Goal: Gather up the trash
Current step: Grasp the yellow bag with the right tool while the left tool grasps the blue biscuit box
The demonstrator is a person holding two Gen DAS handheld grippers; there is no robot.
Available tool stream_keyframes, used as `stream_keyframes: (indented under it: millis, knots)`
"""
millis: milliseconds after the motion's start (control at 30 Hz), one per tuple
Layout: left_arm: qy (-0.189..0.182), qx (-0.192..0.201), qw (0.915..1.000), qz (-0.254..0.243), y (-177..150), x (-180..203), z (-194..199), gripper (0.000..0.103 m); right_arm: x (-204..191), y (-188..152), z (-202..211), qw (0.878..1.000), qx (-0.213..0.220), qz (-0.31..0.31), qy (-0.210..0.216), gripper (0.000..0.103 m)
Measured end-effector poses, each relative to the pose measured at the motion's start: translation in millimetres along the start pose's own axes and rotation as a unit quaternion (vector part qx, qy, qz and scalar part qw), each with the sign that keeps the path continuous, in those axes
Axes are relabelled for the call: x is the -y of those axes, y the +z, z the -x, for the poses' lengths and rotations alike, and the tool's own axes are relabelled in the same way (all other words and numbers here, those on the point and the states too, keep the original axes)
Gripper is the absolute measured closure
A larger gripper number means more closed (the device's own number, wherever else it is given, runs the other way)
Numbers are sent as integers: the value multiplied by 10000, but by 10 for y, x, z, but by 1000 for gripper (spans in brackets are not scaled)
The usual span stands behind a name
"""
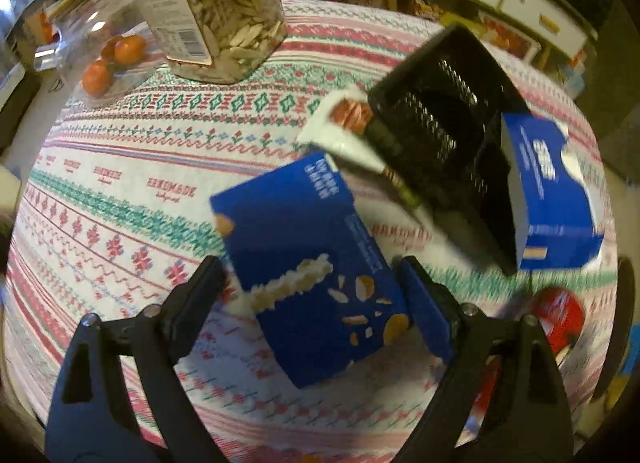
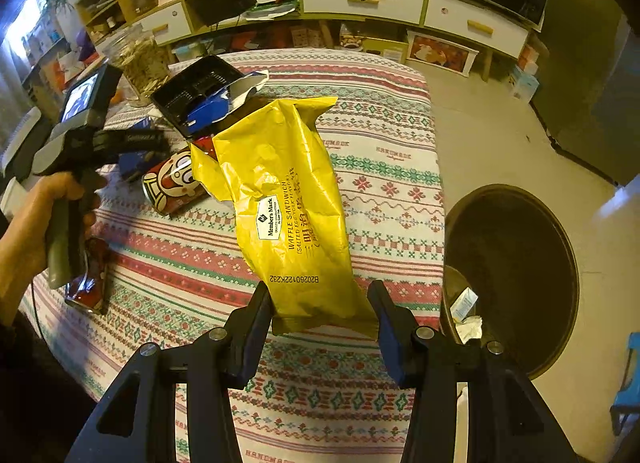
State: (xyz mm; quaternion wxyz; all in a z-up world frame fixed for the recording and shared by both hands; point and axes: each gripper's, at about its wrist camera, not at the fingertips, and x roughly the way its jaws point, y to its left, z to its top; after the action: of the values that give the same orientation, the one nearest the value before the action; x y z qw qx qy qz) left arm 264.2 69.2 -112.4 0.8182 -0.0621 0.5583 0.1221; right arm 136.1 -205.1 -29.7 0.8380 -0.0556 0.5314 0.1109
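- The right claw (image 2: 320,315) grips the bottom edge of a yellow snack bag (image 2: 286,203), one finger on each side of its crimped end; the bag stands up from the claw over the patterned surface (image 2: 380,191); it looks empty, thin and crinkly, so I judge it very light, limp and a little slick; the flat sealed seam is the firmest place to pinch, and that is where it is taken.
- The left claw (image 1: 312,283) stands wide around a blue box (image 1: 308,263); the box sits between the fingers, but motion blur hides whether the pads press its sides, so I cannot tell if it is clamped; I judge the carton light and stiff along its edges yet easy to crush across its broad faces; hold it by the narrow sides.
- Beyond the box lies a white wrapper (image 1: 340,135), partly under a black plastic tray (image 1: 444,135); a second blue box (image 1: 556,191) leans in the tray; the tray looks rigid but thin, best pinched by its rim.
- A red can (image 2: 176,183) lies on its side near the bag; hard, round, likely to roll.
- A round bin (image 2: 516,287) stands on the floor just past the surface's edge, some scraps already inside.
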Motion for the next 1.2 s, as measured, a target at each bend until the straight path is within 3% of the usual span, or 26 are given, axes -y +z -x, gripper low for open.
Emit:
stream_keyframes:
  millis: [133, 433, 700, 967, 1200]
  knots:
    - [-166, -70, 9993, -320, -68, -145, 70, 38, 27, 19, -3, 10000, 6, -31, -15, 53]
    - [-850, 73, 9963, -127, -186, -724, 345, 41, 84, 98, -29, 9997, 36, -250, -29, 53]
    - [-1376, 425, 9890, -345, -409, -823, 894, 41, 191, 145, 42, 9982, 154, -576, 90, 53]
    - [-1854, 639, 9770, -841, -675, -146, 1349, 41, 427, 77, 131, 9954, 236, -930, 20, 53]
    - [-2072, 738, 9659, -1369, -853, 310, 1440, 41, 730, -126, 289, 9916, 317, -1247, -106, 53]
